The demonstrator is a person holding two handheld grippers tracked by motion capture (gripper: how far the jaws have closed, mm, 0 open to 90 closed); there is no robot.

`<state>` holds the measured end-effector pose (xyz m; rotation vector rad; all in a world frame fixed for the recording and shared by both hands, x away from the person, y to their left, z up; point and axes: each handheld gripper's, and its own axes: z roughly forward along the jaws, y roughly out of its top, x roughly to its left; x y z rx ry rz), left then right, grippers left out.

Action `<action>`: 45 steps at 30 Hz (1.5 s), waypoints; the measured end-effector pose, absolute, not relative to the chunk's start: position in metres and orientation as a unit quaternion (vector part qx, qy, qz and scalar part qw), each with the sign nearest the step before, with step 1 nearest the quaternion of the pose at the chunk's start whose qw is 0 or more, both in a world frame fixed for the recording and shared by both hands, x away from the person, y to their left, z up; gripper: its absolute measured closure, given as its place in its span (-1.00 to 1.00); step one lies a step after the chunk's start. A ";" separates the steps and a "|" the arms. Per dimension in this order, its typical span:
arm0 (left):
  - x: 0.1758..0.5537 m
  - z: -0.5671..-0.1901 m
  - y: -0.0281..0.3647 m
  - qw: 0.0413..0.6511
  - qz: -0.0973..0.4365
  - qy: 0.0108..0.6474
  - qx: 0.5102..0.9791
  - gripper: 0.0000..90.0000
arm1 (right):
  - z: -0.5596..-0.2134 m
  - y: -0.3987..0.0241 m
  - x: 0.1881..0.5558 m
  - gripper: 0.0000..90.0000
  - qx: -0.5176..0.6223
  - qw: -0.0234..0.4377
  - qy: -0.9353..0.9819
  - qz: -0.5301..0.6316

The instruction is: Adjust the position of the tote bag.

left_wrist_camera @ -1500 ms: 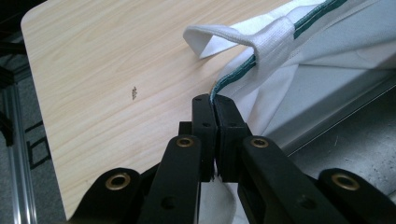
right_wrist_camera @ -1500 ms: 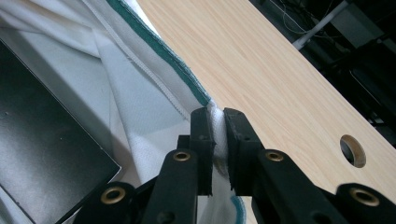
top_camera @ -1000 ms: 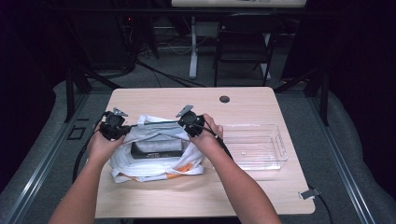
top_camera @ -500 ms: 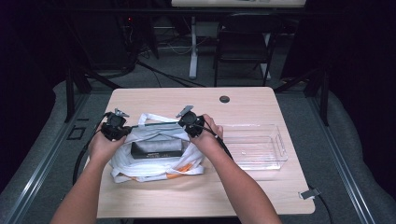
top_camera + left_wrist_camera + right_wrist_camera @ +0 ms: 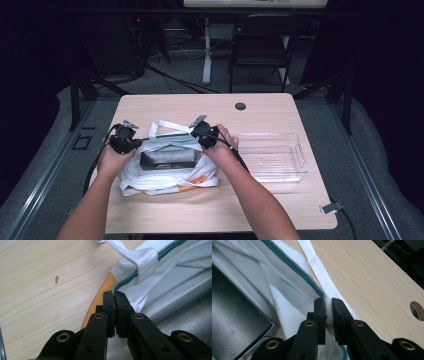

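Grip check, left to right. Left gripper [image 5: 131, 141]: jaws clamped on the green-trimmed rim of the white woven fabric bag [image 5: 165, 177], which lies on the pale wooden table [image 5: 280, 107] with a dark flat rectangular box [image 5: 167, 158] inside. Right gripper [image 5: 204, 138]: jaws pinched on the opposite rim. Clear plastic tray [image 5: 272, 157] sits just beside. Judgement: pull both rims apart evenly, keep pinches deep on the hem so the fabric cannot slip.

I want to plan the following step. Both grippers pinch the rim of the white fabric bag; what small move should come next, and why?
Probably spread the left gripper and right gripper slightly apart: both clamp the white fabric bag, whose mouth sags around the dark rectangular box.
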<state>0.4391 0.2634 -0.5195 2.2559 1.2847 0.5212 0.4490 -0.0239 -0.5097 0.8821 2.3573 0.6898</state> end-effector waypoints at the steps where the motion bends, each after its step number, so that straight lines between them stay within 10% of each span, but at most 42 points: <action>1: 0.439 -0.520 0.263 0.245 0.190 0.471 0.826 0.97 | -0.510 -0.023 0.448 0.83 0.328 0.263 0.871 0.255; 19: 0.438 -0.516 0.266 0.253 0.180 0.481 0.820 0.97 | -0.486 -0.033 0.434 0.46 0.327 0.242 0.856 0.320; 45: 0.438 -0.517 0.267 0.255 0.181 0.482 0.818 0.96 | -0.478 -0.056 0.418 0.62 0.334 0.244 0.856 0.311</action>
